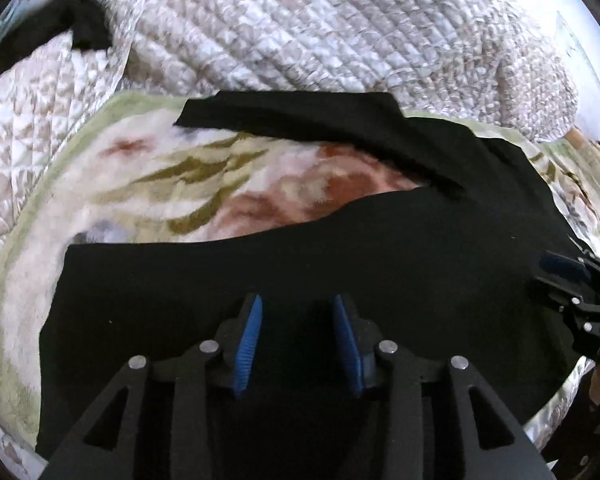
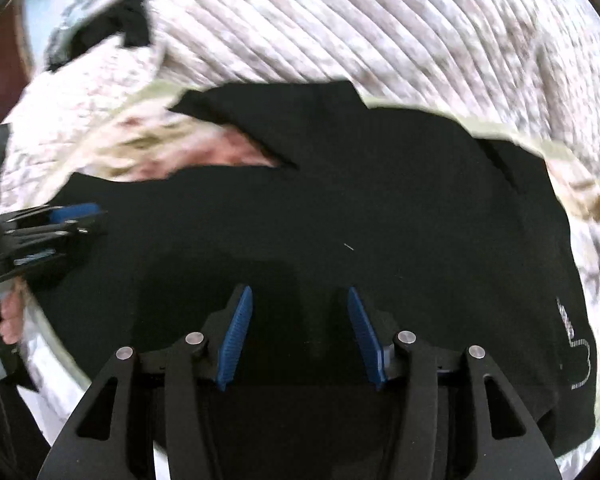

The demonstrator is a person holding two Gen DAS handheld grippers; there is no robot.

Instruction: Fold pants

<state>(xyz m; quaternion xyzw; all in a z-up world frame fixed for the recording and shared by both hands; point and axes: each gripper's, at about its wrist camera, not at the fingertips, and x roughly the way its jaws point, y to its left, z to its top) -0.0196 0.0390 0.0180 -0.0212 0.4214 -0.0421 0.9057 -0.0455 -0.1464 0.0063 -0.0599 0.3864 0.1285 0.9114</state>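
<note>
Hovering over the black pants (image 1: 340, 272), the left hand-held gripper (image 1: 297, 312) gapes empty; the right hand-held gripper (image 2: 300, 304) too — pants spread flat, legs apart, on the floral blanket (image 1: 180, 176).

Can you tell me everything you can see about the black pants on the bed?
The black pants look like soft, plain dark cloth. They lie spread flat on a flowery blanket, with two legs stretching away to the left and a gap of blanket between them. The farther leg is narrower. In the right wrist view, a pale stitched mark shows near the right edge. No gripper holds them.
</note>
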